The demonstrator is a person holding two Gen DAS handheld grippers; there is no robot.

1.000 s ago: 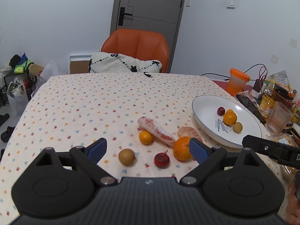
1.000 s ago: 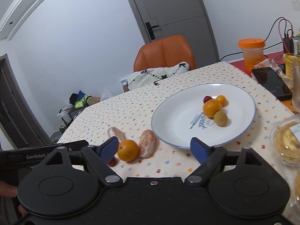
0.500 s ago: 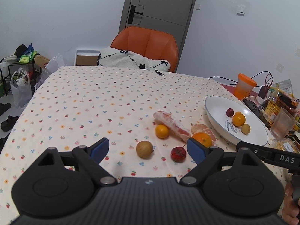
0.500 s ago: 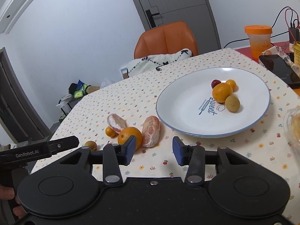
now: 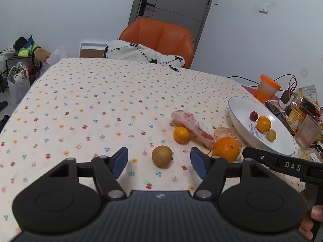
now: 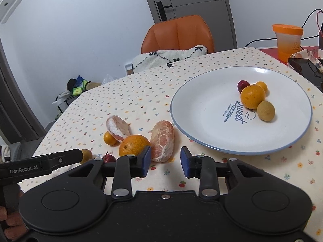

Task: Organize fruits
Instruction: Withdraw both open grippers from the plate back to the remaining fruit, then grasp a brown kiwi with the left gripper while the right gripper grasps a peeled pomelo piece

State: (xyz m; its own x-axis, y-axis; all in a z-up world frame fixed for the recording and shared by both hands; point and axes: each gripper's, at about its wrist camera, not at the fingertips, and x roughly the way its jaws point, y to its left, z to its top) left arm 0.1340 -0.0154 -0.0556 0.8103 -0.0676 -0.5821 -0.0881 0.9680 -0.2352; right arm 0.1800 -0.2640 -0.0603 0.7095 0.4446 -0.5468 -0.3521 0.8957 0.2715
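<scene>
I see the bench (image 5: 97, 104) under a dotted cloth; on it lie a plate (image 6: 201, 109), big orange (image 5: 226, 148), small orange (image 5: 181, 134), two peeled segments (image 5: 191, 125), brown fruit (image 5: 162, 155), orange cup (image 5: 268, 88)

A matt printed cloth (image 5: 101, 92) covers the table. The plate (image 6: 203, 125) looks like glossy glazed ceramic with a blue rim. Both grippers are matt black plastic with bare metal pivot pins; the left gripper (image 5: 159, 161) has a ribbed body, and the right gripper (image 6: 164, 159) carries smooth blue pads (image 6: 145, 161). The orange (image 6: 133, 145) has dimpled, slightly shiny peel. The chair (image 5: 161, 36) looks like smooth leather, and the throw (image 5: 141, 52) on it is fuzzy.
</scene>
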